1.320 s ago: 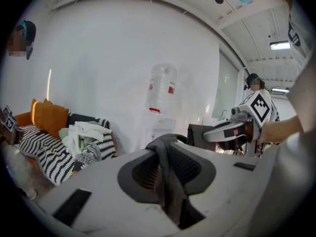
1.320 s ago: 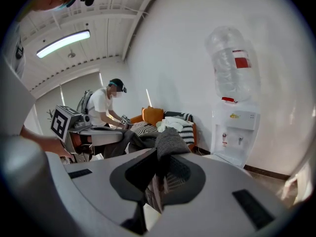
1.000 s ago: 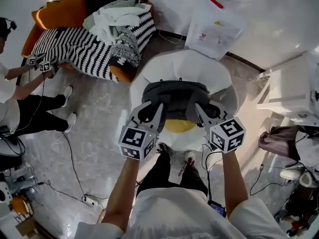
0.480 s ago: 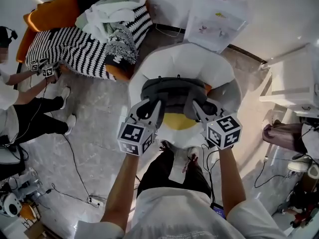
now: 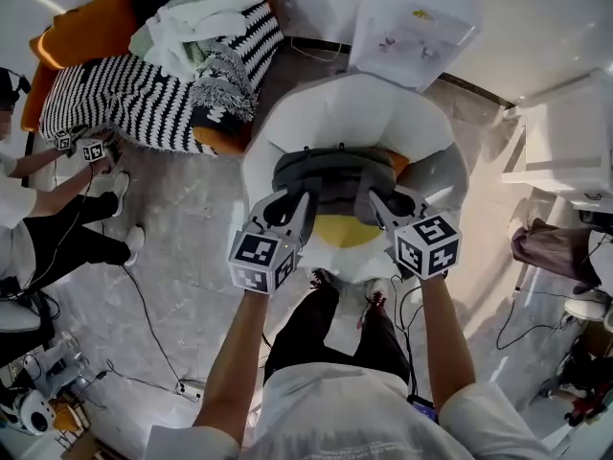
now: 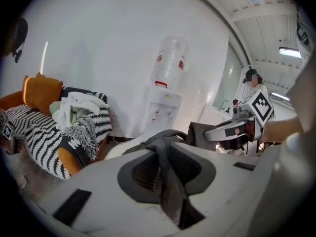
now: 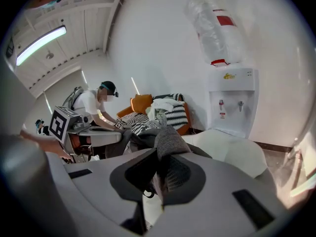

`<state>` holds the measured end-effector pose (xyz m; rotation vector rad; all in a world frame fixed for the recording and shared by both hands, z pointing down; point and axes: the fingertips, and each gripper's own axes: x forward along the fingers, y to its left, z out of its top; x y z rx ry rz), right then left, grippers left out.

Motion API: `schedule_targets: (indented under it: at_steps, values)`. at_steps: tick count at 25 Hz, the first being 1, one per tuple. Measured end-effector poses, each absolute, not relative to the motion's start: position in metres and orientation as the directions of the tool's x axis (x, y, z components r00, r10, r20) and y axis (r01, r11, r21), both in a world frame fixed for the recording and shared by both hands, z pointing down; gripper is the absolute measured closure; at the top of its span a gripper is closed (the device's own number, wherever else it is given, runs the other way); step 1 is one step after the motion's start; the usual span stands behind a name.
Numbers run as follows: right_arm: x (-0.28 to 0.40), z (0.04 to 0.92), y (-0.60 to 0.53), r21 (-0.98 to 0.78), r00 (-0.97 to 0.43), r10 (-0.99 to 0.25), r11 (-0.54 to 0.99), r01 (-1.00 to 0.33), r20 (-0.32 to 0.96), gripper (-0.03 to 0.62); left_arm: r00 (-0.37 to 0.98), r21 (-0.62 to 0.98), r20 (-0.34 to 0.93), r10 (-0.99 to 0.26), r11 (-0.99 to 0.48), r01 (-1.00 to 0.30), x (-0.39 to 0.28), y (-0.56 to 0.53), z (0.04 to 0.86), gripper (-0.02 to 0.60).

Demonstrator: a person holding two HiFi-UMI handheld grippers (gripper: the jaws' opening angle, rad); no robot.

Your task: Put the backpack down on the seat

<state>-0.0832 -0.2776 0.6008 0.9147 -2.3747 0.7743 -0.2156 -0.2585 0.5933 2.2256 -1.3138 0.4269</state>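
Head view: the grey backpack (image 5: 335,172) hangs over the round white seat (image 5: 287,123) at the frame's centre, its back toward the backrest. Whether its base touches the yellow cushion (image 5: 345,230) I cannot tell. The left tongs (image 5: 292,205) and right tongs (image 5: 383,205) each grip it from the near side. If one lets go before the other, the bag could swing and tip off the seat's front edge toward the person's feet. Nothing blocks the way down. A sofa with a striped throw (image 5: 134,94) sits upper left, a second person (image 5: 38,228) at the left edge, a water dispenser (image 5: 412,27) at the top, and cables (image 5: 144,305) trail on the floor.

Left gripper view: its jaws are pressed together on a grey left strap (image 6: 165,177). The band is thin and could slide out under the bag's weight.

Right gripper view: its jaws pinch a thicker padded right strap (image 7: 169,141), which bulges above the pads. The soft padding may creep, which would drop that side first and land the bag crooked.
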Motion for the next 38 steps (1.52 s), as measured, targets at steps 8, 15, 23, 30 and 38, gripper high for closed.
schedule_targets:
  at_steps: [8, 15, 23, 30, 38]
  values:
    - [-0.085, 0.627, -0.285, -0.344, -0.646, -0.434, 0.590, -0.730, 0.628, 0.562, 0.498, 0.293, 0.532, -0.685, -0.402, -0.867, -0.219, -0.267, 0.621, 0.509]
    - [-0.084, 0.646, -0.307, -0.348, -0.628, -0.471, 0.552, -0.758, 0.619, 0.562, 0.522, 0.287, 0.516, -0.679, -0.437, -0.853, -0.216, -0.286, 0.636, 0.509]
    - [-0.075, 0.662, -0.340, -0.336, -0.594, -0.516, 0.510, -0.792, 0.617, 0.562, 0.542, 0.288, 0.500, -0.676, -0.460, -0.840, -0.206, -0.319, 0.648, 0.510]
    - [-0.071, 0.679, -0.362, -0.346, -0.579, -0.531, 0.478, -0.808, 0.619, 0.562, 0.542, 0.297, 0.507, -0.671, -0.454, -0.840, -0.198, -0.338, 0.664, 0.511]
    - [-0.066, 0.697, -0.385, -0.360, -0.574, -0.535, 0.456, -0.814, 0.620, 0.562, 0.544, 0.307, 0.511, -0.665, -0.450, -0.839, -0.191, -0.362, 0.680, 0.505]
